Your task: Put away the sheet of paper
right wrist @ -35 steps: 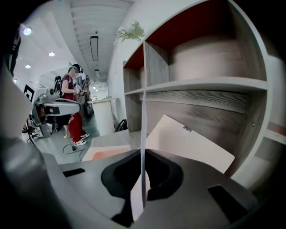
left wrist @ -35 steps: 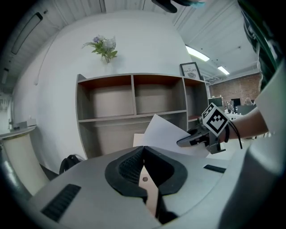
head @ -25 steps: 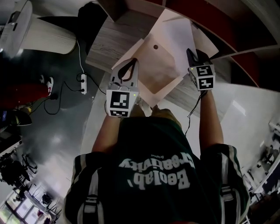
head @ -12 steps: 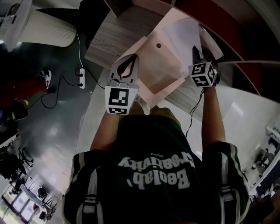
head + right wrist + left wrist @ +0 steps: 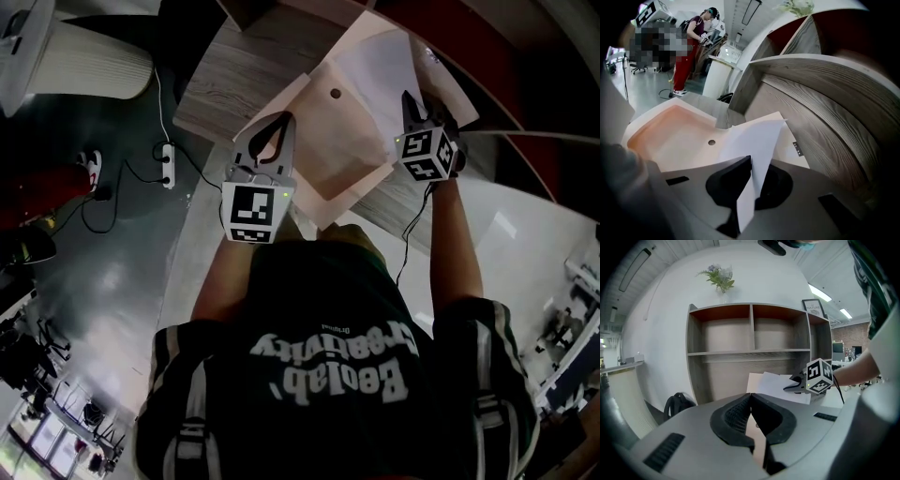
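A white sheet of paper point(image 5: 375, 66) hangs over an open pink folder point(image 5: 323, 141) on the wooden table point(image 5: 220, 89). My right gripper point(image 5: 409, 101) is shut on the sheet's near edge; in the right gripper view the sheet point(image 5: 757, 140) runs up from between the jaws of the right gripper point(image 5: 751, 161). A small round hole point(image 5: 711, 142) marks the folder point(image 5: 675, 136). My left gripper point(image 5: 272, 127) is shut on the folder's left edge. In the left gripper view a thin pink strip sits in the left gripper point(image 5: 751, 397), with the right gripper point(image 5: 794, 386) beyond.
A wooden shelf unit point(image 5: 750, 348) with empty compartments stands right behind the table, close to my right gripper. A vase of flowers point(image 5: 719, 280) tops it. A dark backpack point(image 5: 677, 404) and a power strip point(image 5: 167, 164) with cables lie on the floor at left. A person point(image 5: 689, 51) stands far off.
My right gripper has rolled, so its marker cube is tilted, and it has sunk slightly with the sheet. My left gripper has shifted a little left with the folder edge.
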{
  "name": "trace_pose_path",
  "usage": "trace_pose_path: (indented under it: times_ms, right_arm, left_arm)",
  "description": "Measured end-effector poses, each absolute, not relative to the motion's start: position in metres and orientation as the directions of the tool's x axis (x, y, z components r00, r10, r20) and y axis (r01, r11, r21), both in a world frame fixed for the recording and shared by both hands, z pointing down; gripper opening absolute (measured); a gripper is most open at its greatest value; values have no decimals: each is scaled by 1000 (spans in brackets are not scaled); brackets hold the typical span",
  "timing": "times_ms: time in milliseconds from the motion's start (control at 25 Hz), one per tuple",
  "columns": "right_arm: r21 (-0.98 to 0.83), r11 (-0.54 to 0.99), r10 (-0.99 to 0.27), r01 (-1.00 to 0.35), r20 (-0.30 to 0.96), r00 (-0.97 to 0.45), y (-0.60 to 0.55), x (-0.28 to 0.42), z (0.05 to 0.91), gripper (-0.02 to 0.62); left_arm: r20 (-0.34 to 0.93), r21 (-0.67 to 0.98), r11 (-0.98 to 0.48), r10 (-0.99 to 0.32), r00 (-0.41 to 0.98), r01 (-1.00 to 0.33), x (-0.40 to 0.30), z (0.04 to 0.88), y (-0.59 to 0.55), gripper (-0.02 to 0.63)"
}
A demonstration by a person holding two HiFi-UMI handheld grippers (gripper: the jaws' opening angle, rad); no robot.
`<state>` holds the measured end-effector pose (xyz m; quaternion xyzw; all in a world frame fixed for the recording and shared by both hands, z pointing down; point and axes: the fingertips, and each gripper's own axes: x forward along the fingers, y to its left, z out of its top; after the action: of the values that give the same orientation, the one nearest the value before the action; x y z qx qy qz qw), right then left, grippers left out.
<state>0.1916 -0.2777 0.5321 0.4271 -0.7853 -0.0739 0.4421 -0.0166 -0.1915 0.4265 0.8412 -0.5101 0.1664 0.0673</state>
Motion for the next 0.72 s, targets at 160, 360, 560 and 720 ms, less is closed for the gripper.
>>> trace_pose_path:
  times_ms: [160, 360, 560, 720]
  right_arm:
    - [511, 626, -739, -590, 630, -238, -279, 187, 533, 34]
    - [518, 642, -731, -565, 636, -248, -281, 182, 537, 34]
    - [552, 673, -717, -493, 651, -250, -276, 178, 541, 34]
    - [588, 692, -709, -419, 665, -236, -275, 178, 543, 34]
  left_arm:
    - [344, -46, -466, -838, 424, -884, -23, 427, -193, 18]
    - [348, -50, -451, -844, 407, -891, -28, 430, -195, 18]
    - [352, -51, -454, -842, 409, -890, -25, 428, -196, 18]
    - [356, -52, -454, -840, 409, -889, -26, 427, -196, 18]
